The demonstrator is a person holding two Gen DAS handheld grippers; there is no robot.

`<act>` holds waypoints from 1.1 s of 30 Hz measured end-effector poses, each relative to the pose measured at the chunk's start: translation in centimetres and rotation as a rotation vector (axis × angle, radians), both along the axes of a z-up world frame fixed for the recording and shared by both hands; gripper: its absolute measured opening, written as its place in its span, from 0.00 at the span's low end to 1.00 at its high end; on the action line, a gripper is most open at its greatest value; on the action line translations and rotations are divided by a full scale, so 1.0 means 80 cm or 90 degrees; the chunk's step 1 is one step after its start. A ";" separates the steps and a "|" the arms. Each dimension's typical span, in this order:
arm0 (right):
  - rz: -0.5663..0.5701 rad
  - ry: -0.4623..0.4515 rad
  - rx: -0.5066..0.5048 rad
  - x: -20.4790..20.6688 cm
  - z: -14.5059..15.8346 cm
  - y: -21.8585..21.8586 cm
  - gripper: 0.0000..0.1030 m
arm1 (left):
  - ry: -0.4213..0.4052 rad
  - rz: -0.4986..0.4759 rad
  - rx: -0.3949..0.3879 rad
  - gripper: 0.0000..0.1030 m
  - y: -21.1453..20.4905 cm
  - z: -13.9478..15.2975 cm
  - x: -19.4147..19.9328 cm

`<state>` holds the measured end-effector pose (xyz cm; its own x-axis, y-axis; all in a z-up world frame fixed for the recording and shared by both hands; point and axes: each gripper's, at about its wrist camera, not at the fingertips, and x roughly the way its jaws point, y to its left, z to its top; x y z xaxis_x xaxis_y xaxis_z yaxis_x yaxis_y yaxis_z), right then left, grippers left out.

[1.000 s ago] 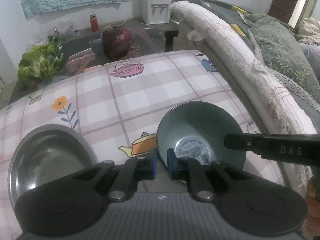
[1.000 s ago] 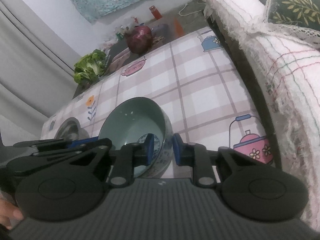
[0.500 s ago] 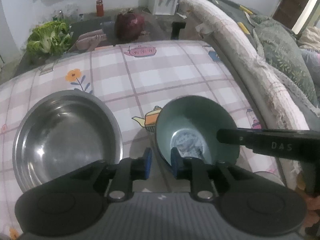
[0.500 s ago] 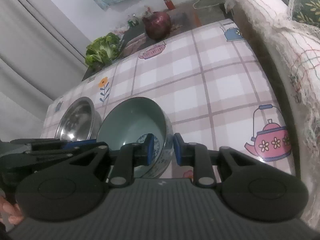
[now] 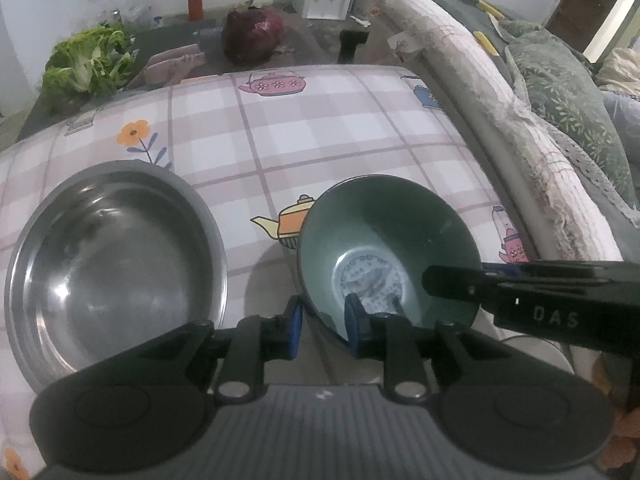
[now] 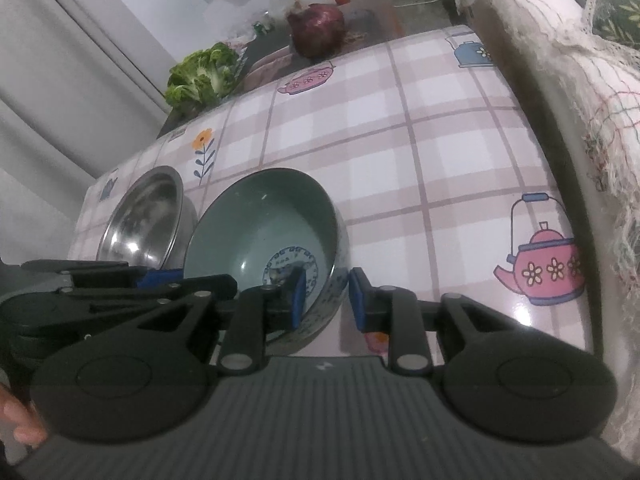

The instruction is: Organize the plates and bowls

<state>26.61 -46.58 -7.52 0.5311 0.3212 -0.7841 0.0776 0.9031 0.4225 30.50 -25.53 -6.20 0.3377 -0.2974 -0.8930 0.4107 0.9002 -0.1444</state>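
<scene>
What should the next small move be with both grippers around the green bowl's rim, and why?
Probably lift both grippers straight up off the rim. The green bowl stands beside the steel bowl; the left gripper, whose jaws have just been opening, and the right gripper each straddle its wall loosely, so a sideways pull might drag it.

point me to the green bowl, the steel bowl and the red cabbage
green bowl (image 5: 384,232): left wrist view, on its inner wall.
steel bowl (image 5: 116,268): left wrist view, on its shiny inside bottom.
red cabbage (image 6: 318,30): right wrist view, on the middle of the head, beyond the table's far edge.
</scene>
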 end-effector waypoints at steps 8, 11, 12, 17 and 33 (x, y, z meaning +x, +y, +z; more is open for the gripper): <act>-0.028 0.007 0.035 0.007 -0.012 -0.007 0.22 | -0.026 -0.011 0.034 0.24 -0.016 -0.016 0.000; -0.034 0.005 0.043 0.009 -0.016 -0.008 0.22 | -0.039 -0.016 0.045 0.23 -0.019 -0.016 -0.003; -0.035 0.003 0.042 0.008 -0.016 -0.007 0.22 | -0.040 -0.016 0.047 0.23 -0.019 -0.016 -0.003; -0.032 -0.006 0.042 0.007 -0.015 -0.006 0.22 | -0.048 -0.017 0.054 0.23 -0.019 -0.017 -0.006; -0.028 -0.023 0.028 0.004 -0.004 -0.005 0.21 | -0.080 -0.023 0.050 0.22 -0.019 -0.002 -0.019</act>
<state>26.91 -47.01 -7.85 0.5734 0.3311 -0.7494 0.1007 0.8792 0.4656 28.99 -27.03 -6.38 0.4384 -0.2422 -0.8655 0.4533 0.8912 -0.0198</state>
